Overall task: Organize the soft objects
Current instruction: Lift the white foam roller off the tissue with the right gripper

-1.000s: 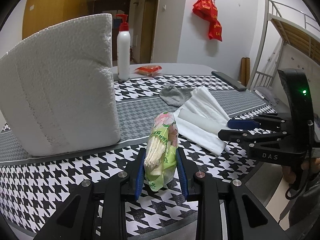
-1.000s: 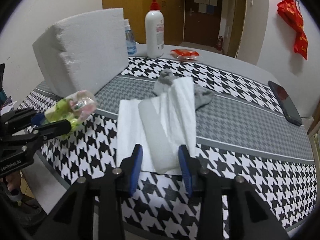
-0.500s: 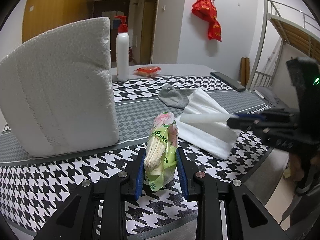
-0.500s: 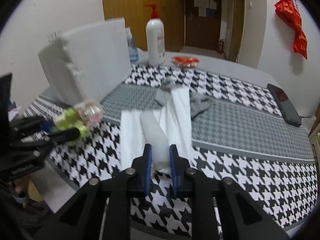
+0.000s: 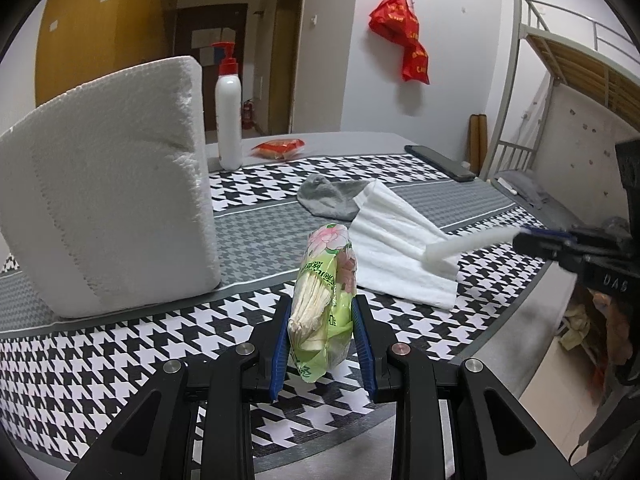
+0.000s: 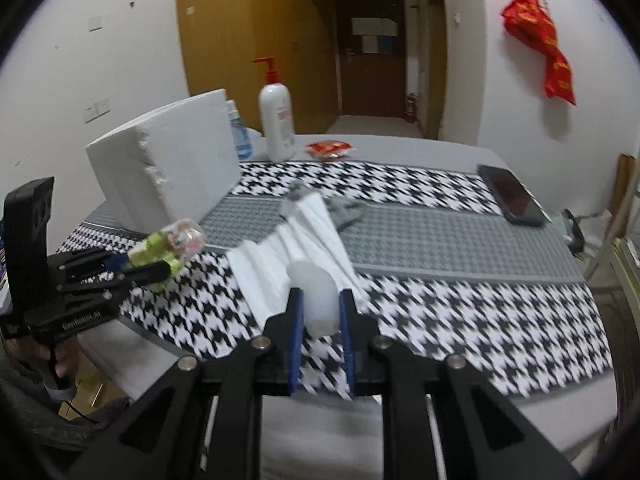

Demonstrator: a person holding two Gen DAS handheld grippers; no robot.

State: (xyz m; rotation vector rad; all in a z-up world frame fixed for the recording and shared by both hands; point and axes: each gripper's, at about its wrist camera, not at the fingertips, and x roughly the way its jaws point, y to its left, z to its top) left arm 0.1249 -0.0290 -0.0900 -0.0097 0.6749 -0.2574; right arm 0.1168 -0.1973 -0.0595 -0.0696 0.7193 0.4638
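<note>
Two grippers were in view, each holding one soft item above a houndstooth cloth (image 5: pixel 132 344) on the table.

Left gripper (image 5: pixel 322 344): jaws narrow, pads pressed on both sides of a green tissue pack (image 5: pixel 324 300), which stood upright between them at the near edge of the table. From the right wrist view the same pack (image 6: pixel 170 246) stuck out of the gripper at far left, tilted up toward the foam block.

Right gripper (image 6: pixel 320 316): jaws had just been closing, now clamped on the near fold of a white towel (image 6: pixel 296 256). The gripped end was lifted off the cloth; the rest trailed in pleats back toward the middle of the table. From the left wrist view the towel (image 5: pixel 396 248) lay fanned out at right of the pack, one corner pulled up toward the right.

Grey sock (image 5: pixel 330 196): crumpled, at the far end of the towel, touching it.

Foam block (image 5: pixel 108 208): large, white, upright, at left.

Pump bottle (image 5: pixel 229 114): white with red top, far behind the block.

Red packet (image 5: pixel 278 148): right of the bottle, far side.

Phone (image 6: pixel 510 198): dark, flat, at far right.

Red bag (image 5: pixel 404 36): hung on the wall.
</note>
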